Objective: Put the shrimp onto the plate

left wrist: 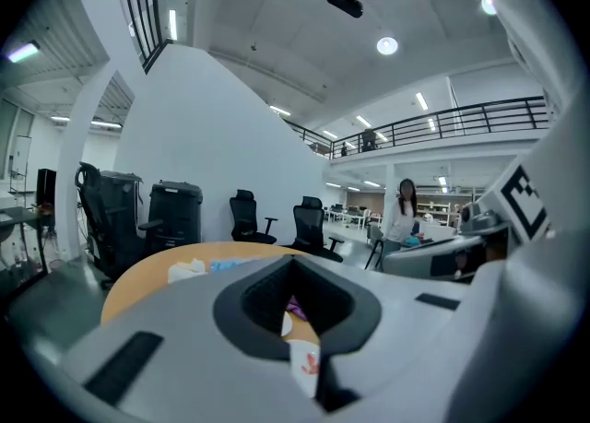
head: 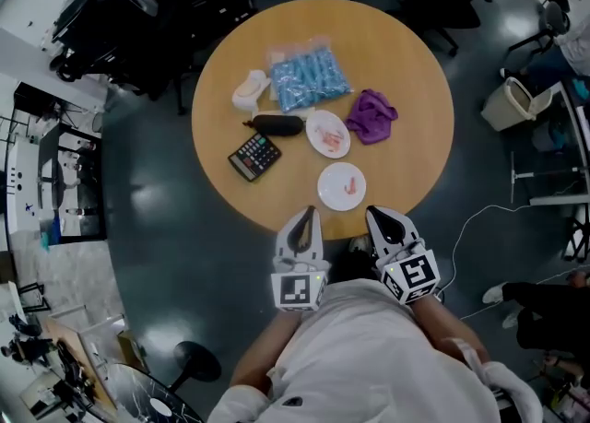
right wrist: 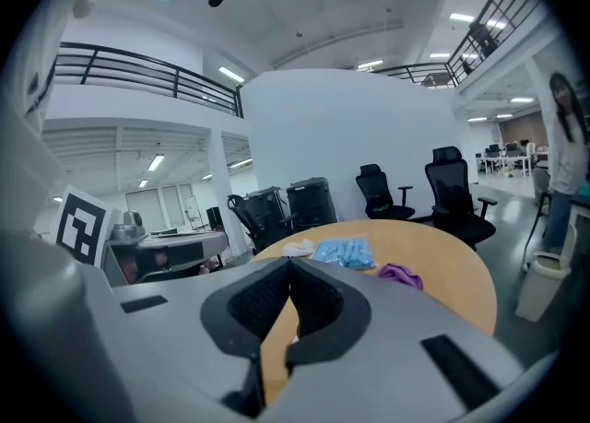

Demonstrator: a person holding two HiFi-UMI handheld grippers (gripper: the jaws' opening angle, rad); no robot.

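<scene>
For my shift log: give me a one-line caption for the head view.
Left tongs and right tongs shut, empty, at the near edge of the round table, facing a plate with a shrimp.

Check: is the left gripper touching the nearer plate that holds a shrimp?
Apart. The head view shows bare tabletop between the left gripper and the nearer plate; the gripper sits back at the table's edge.

On the round table [head: 415,163], one plate [head: 332,196] lay nearest the person with a shrimp [head: 349,185] on it, and a second plate [head: 319,120] lay just behind it. A cloth [head: 371,115] sat right of that second plate and a pouch [head: 277,124] left of it, with a calculator [head: 254,156] before the pouch. Behind these lay a bag [head: 308,80], a crumpled piece [head: 249,89] at its left.
</scene>
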